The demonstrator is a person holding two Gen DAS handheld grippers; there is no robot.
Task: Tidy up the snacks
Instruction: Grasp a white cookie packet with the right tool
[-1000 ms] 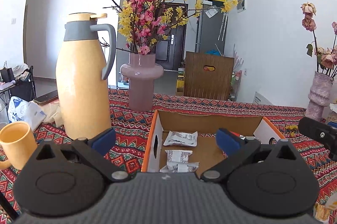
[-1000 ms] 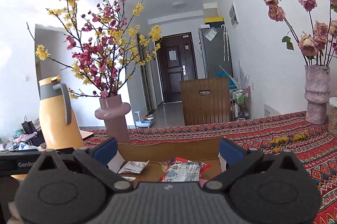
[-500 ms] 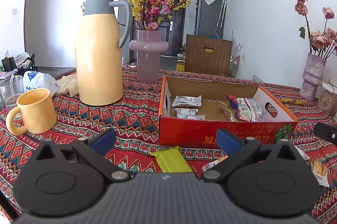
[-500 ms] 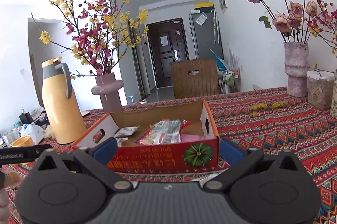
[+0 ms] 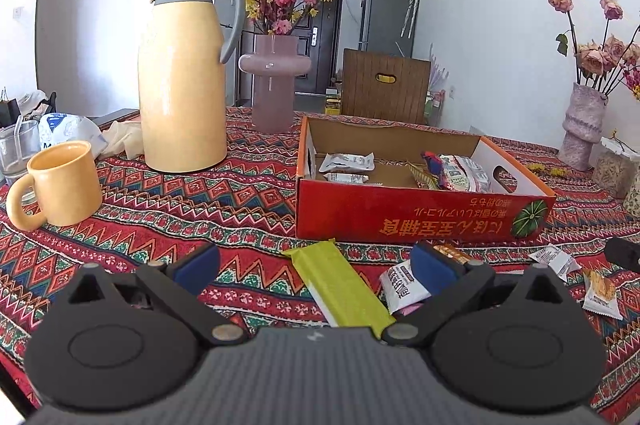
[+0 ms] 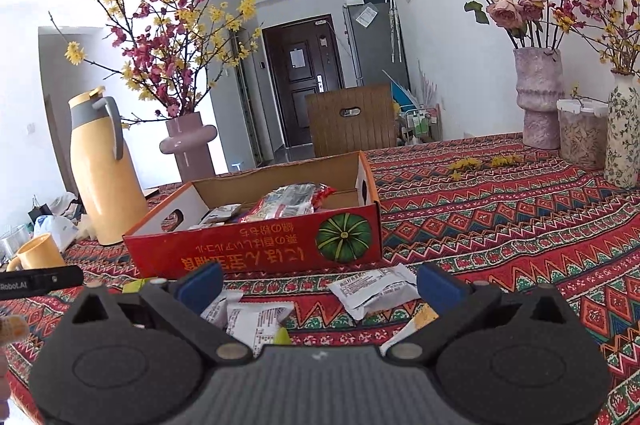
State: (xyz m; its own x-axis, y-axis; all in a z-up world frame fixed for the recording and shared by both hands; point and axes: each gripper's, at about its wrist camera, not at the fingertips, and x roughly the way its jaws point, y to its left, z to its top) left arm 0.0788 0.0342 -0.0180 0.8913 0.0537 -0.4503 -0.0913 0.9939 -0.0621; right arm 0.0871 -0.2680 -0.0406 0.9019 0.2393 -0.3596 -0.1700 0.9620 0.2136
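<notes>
A red cardboard box (image 5: 420, 221) (image 6: 256, 249) stands on the patterned tablecloth and holds several snack packets, among them white ones (image 5: 347, 163) and a red-edged bag (image 5: 460, 173) (image 6: 288, 203). In front of it lie loose snacks: a green bar (image 5: 340, 285), a white packet (image 5: 402, 285), small packets (image 5: 554, 261) at the right. My left gripper (image 5: 316, 267) is open above the green bar. My right gripper (image 6: 320, 285) is open over white packets (image 6: 374, 291) (image 6: 256, 321). Nothing is held.
A yellow thermos jug (image 5: 182, 77) (image 6: 104, 169), a yellow mug (image 5: 60, 183) (image 6: 38, 251) and a pink vase of blossoms (image 5: 276, 83) stand left of the box. Vases (image 6: 538, 97) and a jar (image 6: 580, 133) stand at the far right. A chair back (image 5: 386, 85) rises behind the table.
Both grippers have pulled back from over the box and dropped lower, toward the near side of the table. The loose snacks in front of the box have come into view. Both stay open.
</notes>
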